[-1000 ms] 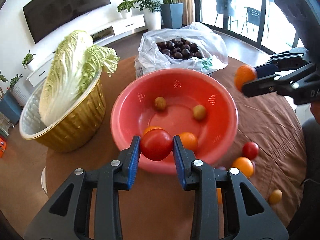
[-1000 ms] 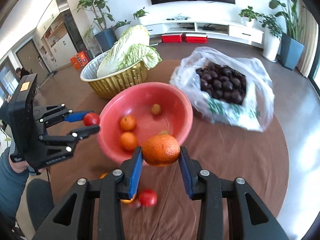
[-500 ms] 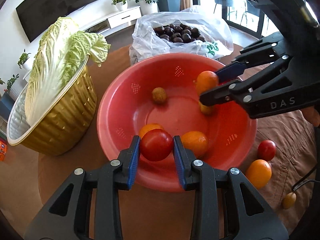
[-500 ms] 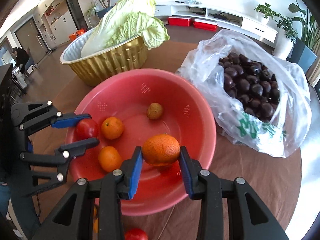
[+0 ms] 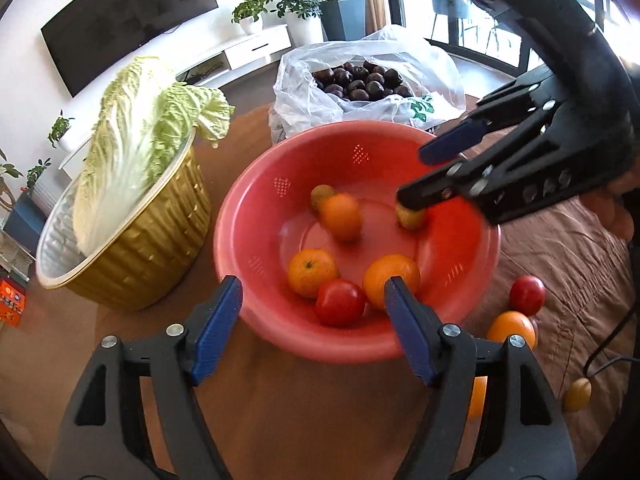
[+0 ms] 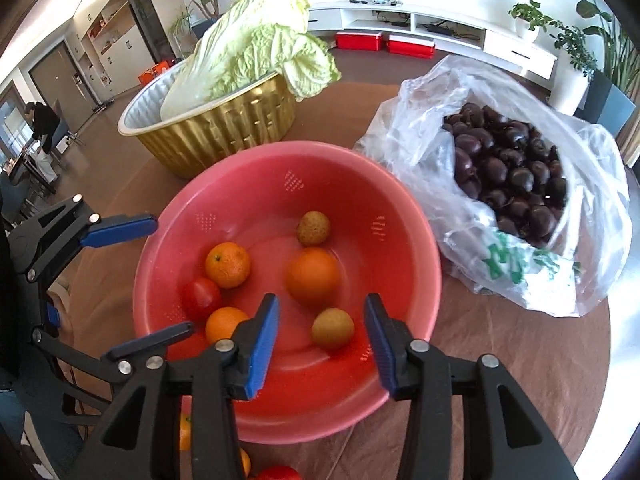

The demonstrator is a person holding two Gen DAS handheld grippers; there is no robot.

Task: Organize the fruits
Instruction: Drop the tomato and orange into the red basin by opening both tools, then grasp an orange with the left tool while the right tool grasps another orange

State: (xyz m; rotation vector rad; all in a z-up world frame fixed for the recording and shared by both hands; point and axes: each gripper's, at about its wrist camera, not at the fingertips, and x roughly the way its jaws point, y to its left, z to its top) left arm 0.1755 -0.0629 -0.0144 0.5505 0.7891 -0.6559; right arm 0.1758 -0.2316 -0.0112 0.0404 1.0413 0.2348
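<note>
Left wrist view: The left tongs [image 5: 312, 300] are seen with the jaws opening over the near rim of the red bowl [image 5: 256, 216]; nothing is pressed between the pads. A red tomato [image 5: 340, 307] lies in the bowl just below the gap, beside two oranges [image 5: 313, 273], which is judged to be where it was meant to land. A further orange [image 5: 341, 217], blurred, sits toward the bowl's centre; whether it is at rest cannot be told. The right tongs [image 5: 416, 176] reach in from the bowl's far right rim, empty. Loose fruit is left on the bench [image 5: 280, 400] near its right edge: a second tomato [image 5: 527, 295] and another orange [image 5: 511, 330]. A gold basin [image 5: 132, 264] holding a cabbage [image 5: 140, 140] stands toward the bench's left edge, kept apart from the fruit.

Right wrist view: The right tongs [image 6: 322, 328] are likewise opening, with nothing gripped; a small brownish fruit [image 6: 333, 328] lies on the bowl [image 6: 420, 248] floor beyond the gap. The central orange [image 6: 313, 277] lies clear of the pads, evidently released. A plastic bag [image 6: 420, 128] of dark fruit rests toward the bench's far right edge, untouched.
</note>
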